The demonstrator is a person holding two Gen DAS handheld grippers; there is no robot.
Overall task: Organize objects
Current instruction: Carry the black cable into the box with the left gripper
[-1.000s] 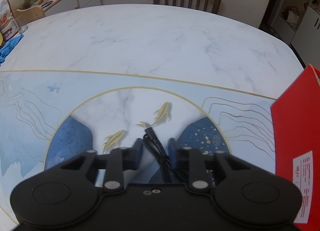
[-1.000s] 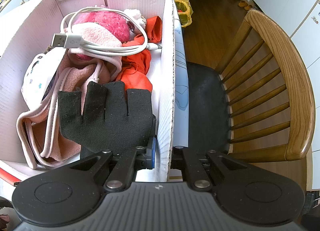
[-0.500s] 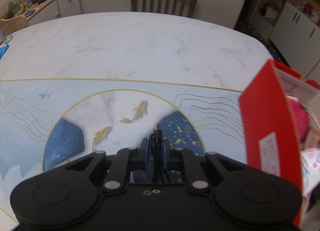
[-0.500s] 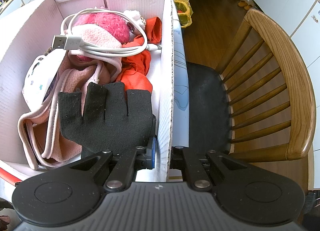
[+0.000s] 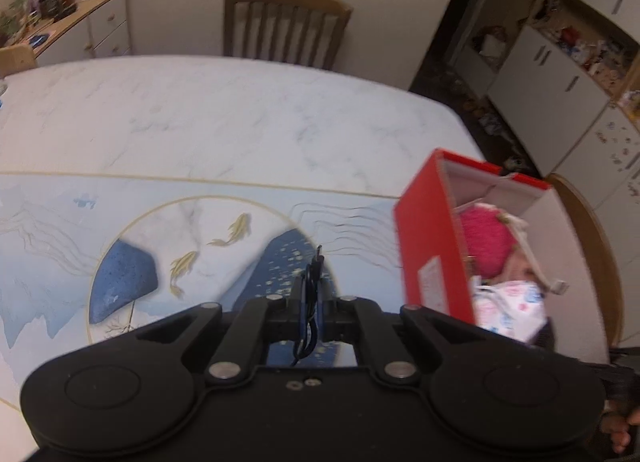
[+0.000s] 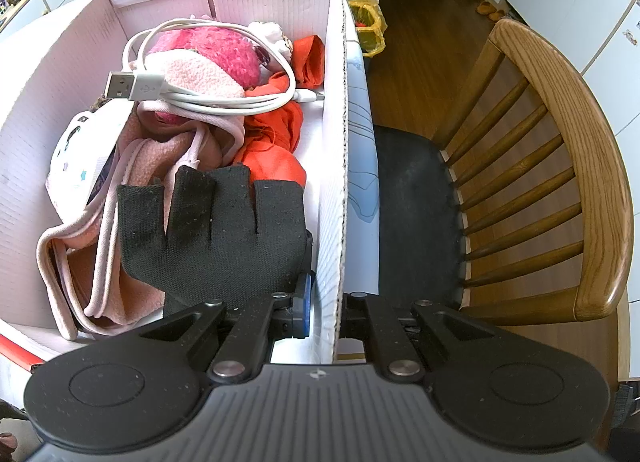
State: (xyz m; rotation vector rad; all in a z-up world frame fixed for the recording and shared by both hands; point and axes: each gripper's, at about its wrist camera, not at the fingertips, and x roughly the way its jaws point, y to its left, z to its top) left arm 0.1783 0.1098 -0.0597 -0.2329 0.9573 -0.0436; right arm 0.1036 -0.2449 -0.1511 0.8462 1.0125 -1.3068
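My left gripper point(image 5: 312, 296) hangs above the table mat, its jaws closing the last bit onto a thin black cable point(image 5: 315, 272). The cable's plug sticks up past the fingertips and its loops dangle below. A red box point(image 5: 424, 230) stands at the right, with pink and white soft things inside. My right gripper point(image 6: 326, 302) is shut on the box's white right wall point(image 6: 336, 134), one finger inside and one outside. In the box lie a black glove point(image 6: 216, 230), a coiled white USB cable point(image 6: 208, 98), a pink plush point(image 6: 216, 50), pink fleece and orange cloth point(image 6: 276, 146).
The marble table point(image 5: 200, 122) carries a blue mat with gold fish point(image 5: 236, 228). One wooden chair point(image 5: 284, 22) stands at the table's far side and another point(image 6: 592, 166) right of the box. A cluttered sideboard point(image 5: 100, 22) is at the back left, white cabinets point(image 5: 560, 94) at the right.
The left gripper closed on the black cable and rose with it off the mat, swinging right so that the red box's inside comes into view. The right gripper stayed put.
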